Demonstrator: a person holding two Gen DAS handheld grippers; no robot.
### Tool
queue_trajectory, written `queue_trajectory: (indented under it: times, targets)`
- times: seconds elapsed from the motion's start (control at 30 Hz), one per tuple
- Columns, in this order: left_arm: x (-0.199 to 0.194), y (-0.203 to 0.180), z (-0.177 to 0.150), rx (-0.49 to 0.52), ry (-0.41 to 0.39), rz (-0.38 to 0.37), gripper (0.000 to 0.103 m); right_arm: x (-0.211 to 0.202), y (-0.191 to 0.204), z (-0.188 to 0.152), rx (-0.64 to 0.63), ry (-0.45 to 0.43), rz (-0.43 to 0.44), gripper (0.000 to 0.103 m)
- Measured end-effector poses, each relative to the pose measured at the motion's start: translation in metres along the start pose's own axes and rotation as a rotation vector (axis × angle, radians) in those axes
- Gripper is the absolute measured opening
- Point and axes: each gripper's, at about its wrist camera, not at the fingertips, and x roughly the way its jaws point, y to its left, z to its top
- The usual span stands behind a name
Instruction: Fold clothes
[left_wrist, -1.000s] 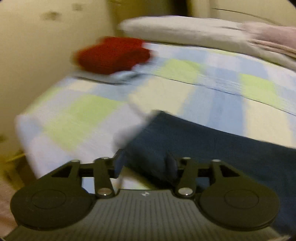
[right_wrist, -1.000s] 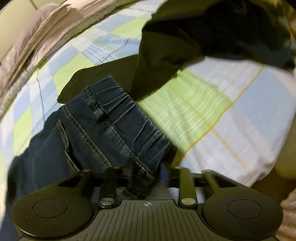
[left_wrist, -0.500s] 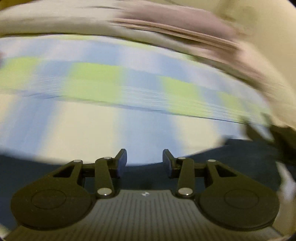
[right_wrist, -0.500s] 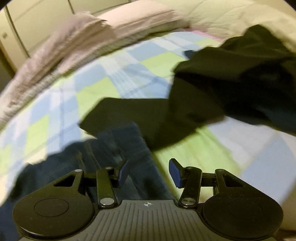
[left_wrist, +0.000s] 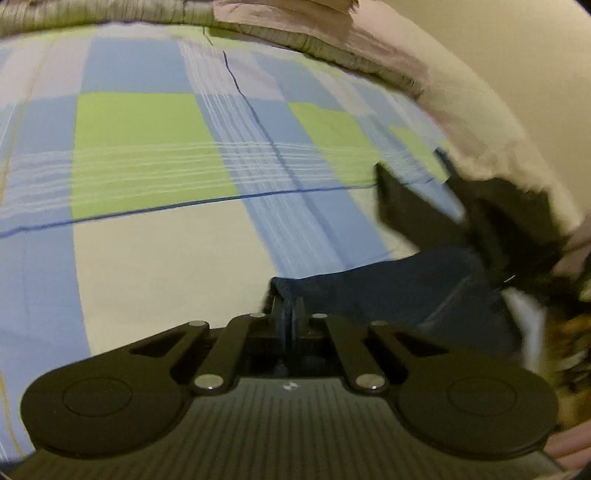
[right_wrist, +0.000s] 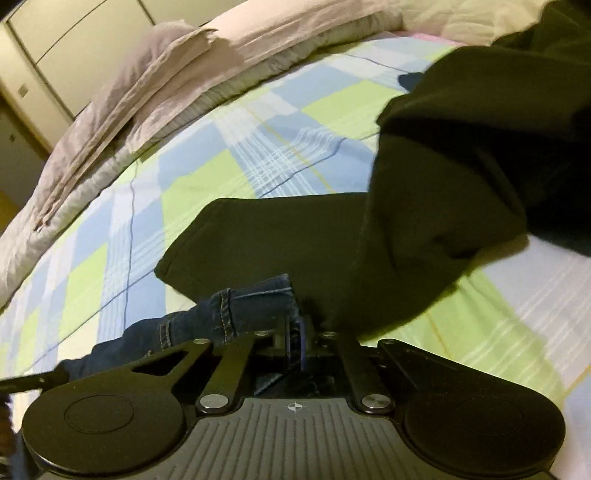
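Dark blue jeans (left_wrist: 388, 291) lie on the checked bedspread (left_wrist: 147, 147). My left gripper (left_wrist: 289, 314) is shut on a fold of the denim, which runs off to the right. In the right wrist view my right gripper (right_wrist: 295, 332) is shut on the jeans (right_wrist: 236, 306) near a stitched hem, the cloth trailing left. A black garment (right_wrist: 424, 221) lies crumpled just beyond the right gripper and spreads to the upper right; the black garment (left_wrist: 498, 221) also shows at the right of the left wrist view.
Folded pinkish bedding (right_wrist: 147, 85) and a pale quilt (left_wrist: 461, 92) line the far side of the bed. A wardrobe door (right_wrist: 74, 33) stands behind. Bare checked bedspread (right_wrist: 184, 166) stretches left of the black garment. A patterned sleeve (left_wrist: 569, 350) shows at the right edge.
Both grippers were open half a second ago and have now shut on the jeans. The left gripper swung from the bed's foot toward the black garment.
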Motion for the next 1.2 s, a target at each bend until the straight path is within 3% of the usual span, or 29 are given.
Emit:
queue_trajectory:
  times: [0.13, 0.27, 0.33, 0.37, 0.47, 0.53, 0.6, 0.73, 0.83, 0.9, 0.97, 1.0, 1.07, 1.2]
  targets:
    - [-0.003, -0.003, -0.009, 0.012, -0.072, 0.095, 0.019, 0.026, 0.005, -0.013, -0.093, 0.093, -0.191, 0.000]
    - [-0.025, 0.000, -0.028, 0.008, -0.098, 0.141, 0.014, -0.012, 0.028, -0.016, -0.146, -0.057, -0.308, 0.000]
    - [-0.037, 0.002, -0.042, 0.013, -0.096, 0.148, 0.013, -0.037, 0.045, -0.021, -0.173, -0.146, -0.296, 0.001]
    - [-0.043, 0.004, -0.049, 0.015, -0.095, 0.151, 0.013, -0.047, 0.054, -0.026, -0.186, -0.172, -0.271, 0.008]
    - [-0.061, 0.007, -0.069, 0.021, -0.093, 0.162, 0.013, -0.047, 0.073, -0.053, -0.226, -0.128, -0.197, 0.058]
    - [-0.073, 0.010, -0.083, 0.025, -0.091, 0.169, 0.010, -0.030, 0.075, -0.078, -0.271, -0.074, -0.204, 0.059]
    - [-0.076, 0.019, -0.090, -0.002, -0.110, 0.138, 0.009, -0.021, 0.073, -0.096, -0.303, -0.085, -0.221, 0.060]
    - [-0.092, 0.029, -0.096, -0.021, -0.164, 0.096, 0.010, -0.027, 0.080, -0.092, -0.308, -0.080, -0.250, 0.060]
    - [-0.120, 0.036, -0.112, -0.042, -0.213, 0.088, 0.010, -0.050, 0.098, -0.095, -0.312, -0.140, -0.291, 0.060]
    - [-0.144, 0.049, -0.135, -0.066, -0.221, 0.092, 0.010, -0.063, 0.114, -0.111, -0.334, -0.172, -0.255, 0.060]
    - [-0.168, 0.061, -0.159, -0.090, -0.230, 0.096, 0.010, -0.063, 0.129, -0.135, -0.347, -0.123, -0.227, 0.060]
    - [-0.181, 0.070, -0.173, -0.097, -0.219, 0.122, 0.009, -0.056, 0.135, -0.152, -0.358, -0.083, -0.234, 0.060]
    - [-0.211, 0.092, -0.198, -0.117, -0.186, 0.211, 0.007, -0.053, 0.143, -0.176, -0.345, -0.124, -0.288, 0.060]
    - [-0.288, 0.137, -0.229, -0.215, -0.218, 0.385, 0.006, -0.057, 0.155, -0.167, -0.209, -0.102, -0.320, 0.060]
